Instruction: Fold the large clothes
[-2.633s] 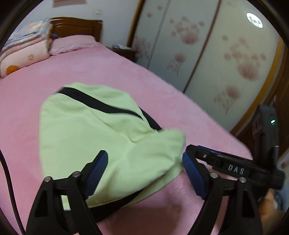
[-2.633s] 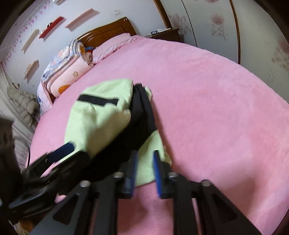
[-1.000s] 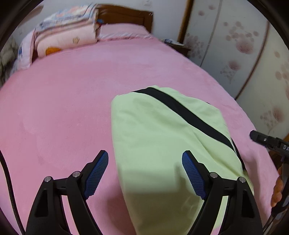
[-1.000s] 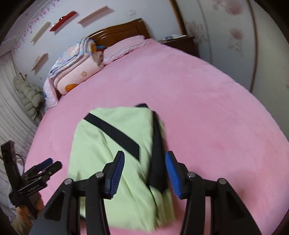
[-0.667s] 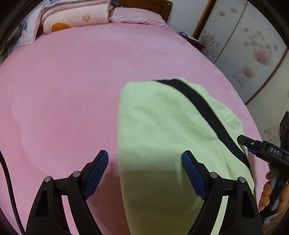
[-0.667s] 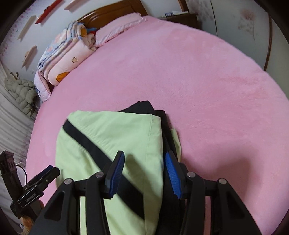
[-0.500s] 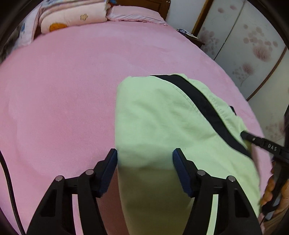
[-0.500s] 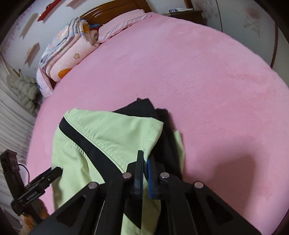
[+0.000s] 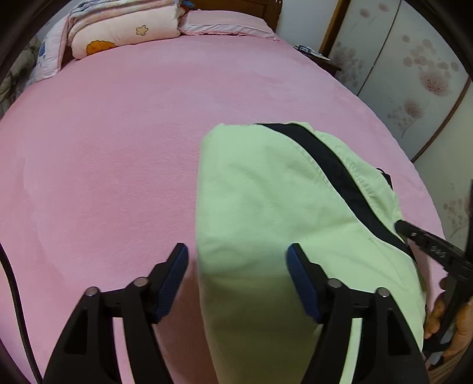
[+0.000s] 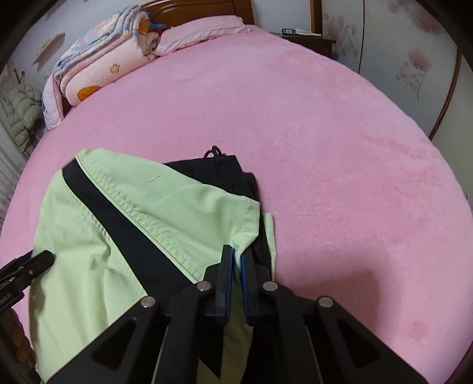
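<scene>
A light green garment with a black stripe [image 9: 266, 206] lies folded on the pink bed [image 9: 103, 147]. In the right wrist view the garment [image 10: 118, 236] has black layers showing at its right edge. My left gripper [image 9: 236, 265] is open, its jaws straddling the garment's near left edge. My right gripper [image 10: 237, 265] is shut on the garment's green right-hand edge. The right gripper also shows at the right of the left wrist view [image 9: 425, 239], and the left gripper at the left of the right wrist view [image 10: 26, 265].
Folded quilts [image 10: 100, 62] and a pink pillow [image 9: 227, 25] lie at the headboard. A nightstand [image 10: 307, 40] and floral wardrobe doors [image 9: 414, 73] stand to the right. Pink bedspread [image 10: 325, 147] extends beyond the garment.
My right gripper has closed on the garment's right edge. My left gripper has narrowed its opening and lowered over the garment's near left edge.
</scene>
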Available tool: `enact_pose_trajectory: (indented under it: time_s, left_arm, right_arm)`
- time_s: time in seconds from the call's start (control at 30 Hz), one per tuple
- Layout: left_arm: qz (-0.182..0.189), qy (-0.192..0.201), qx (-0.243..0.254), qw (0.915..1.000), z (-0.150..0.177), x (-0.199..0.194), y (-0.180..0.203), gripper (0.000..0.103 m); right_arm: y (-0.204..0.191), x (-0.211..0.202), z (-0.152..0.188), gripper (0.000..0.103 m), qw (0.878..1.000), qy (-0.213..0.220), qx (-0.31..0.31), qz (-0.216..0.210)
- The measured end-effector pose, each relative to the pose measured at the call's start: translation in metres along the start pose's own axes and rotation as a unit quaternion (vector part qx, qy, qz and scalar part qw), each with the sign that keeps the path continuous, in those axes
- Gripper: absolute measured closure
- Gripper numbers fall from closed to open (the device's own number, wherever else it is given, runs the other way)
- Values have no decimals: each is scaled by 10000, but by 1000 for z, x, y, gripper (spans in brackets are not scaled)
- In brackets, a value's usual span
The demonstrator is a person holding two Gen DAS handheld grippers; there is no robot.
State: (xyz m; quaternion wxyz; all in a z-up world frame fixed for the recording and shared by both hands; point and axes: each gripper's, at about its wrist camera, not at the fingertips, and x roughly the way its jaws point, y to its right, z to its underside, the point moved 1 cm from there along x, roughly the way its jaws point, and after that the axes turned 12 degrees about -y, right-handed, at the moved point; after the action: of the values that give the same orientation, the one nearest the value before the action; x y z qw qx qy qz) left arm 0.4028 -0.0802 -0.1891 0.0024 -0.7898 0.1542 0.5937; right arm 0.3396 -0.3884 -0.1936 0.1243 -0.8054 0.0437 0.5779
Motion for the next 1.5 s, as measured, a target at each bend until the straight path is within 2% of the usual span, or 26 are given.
enact_pose_trajectory:
  time_s: [0.1,0.17,0.23,0.37,0.47,0.6,0.67,0.73,0.8,1.0,1.2,1.33,1.5]
  left_arm:
    - [89,127,12,9999,3,-22,6,25]
    - [96,198,54,9997,5,-36,12,24]
    - [97,293,135,9994,10,-53,18,23]
    - [-31,440,222,9988,18,-87,25,23]
    - [-128,587,256,9979,23,-110,34,23]
    - [-352,871,359,9949,39,-147,37,21]
    - [-387,947,400,9940,44,-163,36,15]
    - [-404,1057,406,9927,50,-175,39,12]
    - [-376,1098,414,9924,55,-186,42,10]
    - [-230,1081,361,9932,68,-208,49,3]
    - [269,745,205,9966,80,-203,51,3]
    - [268,483,167,9983,84,-185,53,3]
    - [110,372,181,9991,85,-167,53,3]
  right_arm:
    - [-1,-25,-1,92,9996,161,163,-187]
    - [-2,-44,4,84,9985,303,250,-375]
    - [-5,-64,10,69,9979,454,251,-384]
    - [-15,-101,23,65,9964,685,190,-468]
    - [-19,-129,36,54,9945,868,142,-571]
    - [-25,-161,53,41,9927,1072,-66,-545]
    - [-31,-176,59,35,9919,1156,-203,-480]
    - [-36,-188,64,23,9912,1204,-307,-451]
    - [-41,-200,69,18,9903,1262,-424,-392]
    - [-53,-224,83,13,9869,1395,-741,-323]
    - [-62,-237,95,10,9832,1528,-985,-183]
    - [-60,-235,97,7,9832,1472,-1057,-208]
    - [-53,-223,97,3,9855,1306,-1040,-298]
